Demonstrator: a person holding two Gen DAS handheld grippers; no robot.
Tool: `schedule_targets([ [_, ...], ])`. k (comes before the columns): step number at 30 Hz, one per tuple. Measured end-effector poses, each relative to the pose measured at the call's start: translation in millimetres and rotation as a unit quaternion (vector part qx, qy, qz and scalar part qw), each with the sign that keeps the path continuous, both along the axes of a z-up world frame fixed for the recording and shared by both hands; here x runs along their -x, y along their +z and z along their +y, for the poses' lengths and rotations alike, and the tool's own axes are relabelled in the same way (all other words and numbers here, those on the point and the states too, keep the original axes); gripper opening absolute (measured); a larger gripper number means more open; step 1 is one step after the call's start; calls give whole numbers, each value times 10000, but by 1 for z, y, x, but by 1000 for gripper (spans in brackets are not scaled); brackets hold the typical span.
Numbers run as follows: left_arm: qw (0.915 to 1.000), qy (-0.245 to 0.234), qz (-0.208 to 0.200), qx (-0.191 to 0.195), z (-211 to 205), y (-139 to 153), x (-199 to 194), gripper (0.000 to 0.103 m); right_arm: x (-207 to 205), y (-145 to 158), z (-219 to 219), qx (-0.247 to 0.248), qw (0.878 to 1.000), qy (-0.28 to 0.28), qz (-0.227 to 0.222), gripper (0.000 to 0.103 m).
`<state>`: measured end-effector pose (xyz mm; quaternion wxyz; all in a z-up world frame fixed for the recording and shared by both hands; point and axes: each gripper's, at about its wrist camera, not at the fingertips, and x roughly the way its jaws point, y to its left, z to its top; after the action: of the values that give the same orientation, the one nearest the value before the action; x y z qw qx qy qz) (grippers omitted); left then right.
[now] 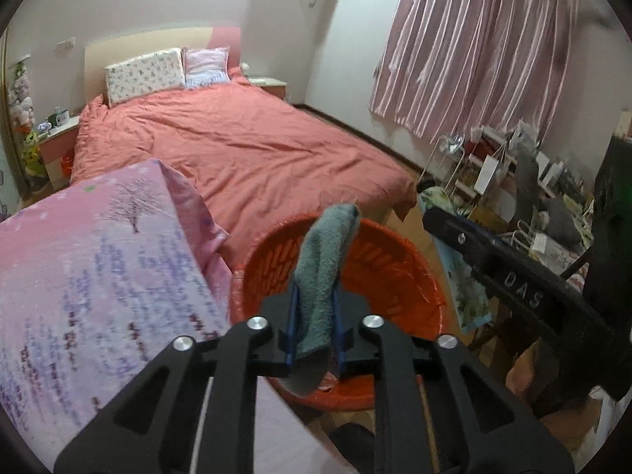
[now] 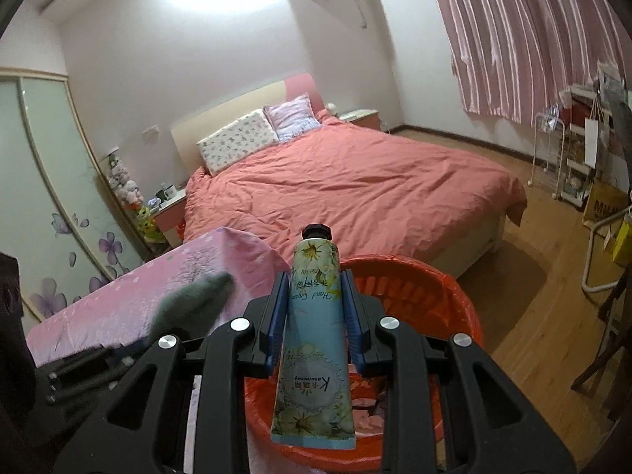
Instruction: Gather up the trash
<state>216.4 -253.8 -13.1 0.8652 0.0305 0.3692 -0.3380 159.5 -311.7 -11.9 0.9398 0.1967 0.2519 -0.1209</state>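
A bed (image 2: 355, 181) with a salmon-pink cover is shown filling the far half of the room, its headboard against the back wall and striped pink curtains (image 1: 474, 47) hung to the right. A pink patterned quilt (image 1: 98, 256) is seen folded on a surface at the near left. Just beside its right edge, on the wooden floor (image 2: 553, 296) near the foot of the bed, an orange basket (image 1: 399, 260) lined with an orange bag is placed; scraps of paper are visible at its bottom in the right wrist view.

Both tools are held over the basket. The right gripper (image 2: 316, 296) is shown pinching a hand cream tube (image 2: 314, 339) by its middle, cap pointed away and crimped end toward the camera, above the near rim. In the left gripper (image 1: 314, 320) a grey-green cloth (image 1: 320, 268) lies between the blue pads (image 1: 293, 316), draped forward over the basket's interior; the jaws are parted slightly, and whether the pads press on the cloth cannot be told.

The step in hand is judged to be the deposit of collected items. For the next move, the cloth is to be freed fully so that it drops inside the rim, and the tube is to be carried a little further over the opening before the right jaws are spread.
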Motion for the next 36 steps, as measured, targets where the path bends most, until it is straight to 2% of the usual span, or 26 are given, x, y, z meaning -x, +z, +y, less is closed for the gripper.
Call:
schedule_targets([
  [2,9999,24,120,-77,-7,-11,-8,38,-5,-7,-13,-152,9999,35,63,30],
  [4,9995,113,262,-156,-8,-23,-16,40,-7,-12,-18,-130,9998,-25,138,48],
  [6,9991,183,296,-228,-4,-29,-19,43,-1,-13,-20,-79,9998,-94,148,59],
  [7,9990,231,261,-274,0,-31,-19,45,4,-13,-19,-42,9998,-116,136,68],
  [8,9990,260,221,-305,4,-31,-18,49,11,-11,-15,76,9998,-173,99,73],
  [9,9988,301,138,-359,9,-31,-15,53,14,-11,-15,162,9996,-208,90,86],
  [10,9985,358,39,-410,17,-30,-11,56,21,-8,-8,354,9990,-261,83,93],
  [12,9978,467,-139,-453,33,-25,0,68,31,-4,5,695,9969,-366,111,97],
  [13,9974,509,-202,-463,40,-23,4,71,33,-3,7,823,9956,-412,161,98],
  [15,9955,662,-437,-517,62,-17,19,86,42,2,27,1195,9910,-497,336,98],
  [17,9925,871,-637,-574,83,-13,34,95,49,3,42,1549,9845,-627,538,99],
  [20,9878,1176,-851,-565,120,-5,57,99,63,4,69,2030,9742,-711,676,99],
  [25,9782,1690,-1028,-629,173,-1,95,99,101,6,112,2812,9520,-1117,458,99],
  [27,9751,1851,-1057,-613,189,-3,108,99,115,5,126,2837,9507,-1179,423,99],
  [32,9626,2317,-1269,-603,224,-6,148,99,141,-1,145,2204,9705,-881,427,100],
  [36,9563,2507,-1383,-593,238,-7,170,99,147,-8,158,2133,9717,-848,550,100],
])
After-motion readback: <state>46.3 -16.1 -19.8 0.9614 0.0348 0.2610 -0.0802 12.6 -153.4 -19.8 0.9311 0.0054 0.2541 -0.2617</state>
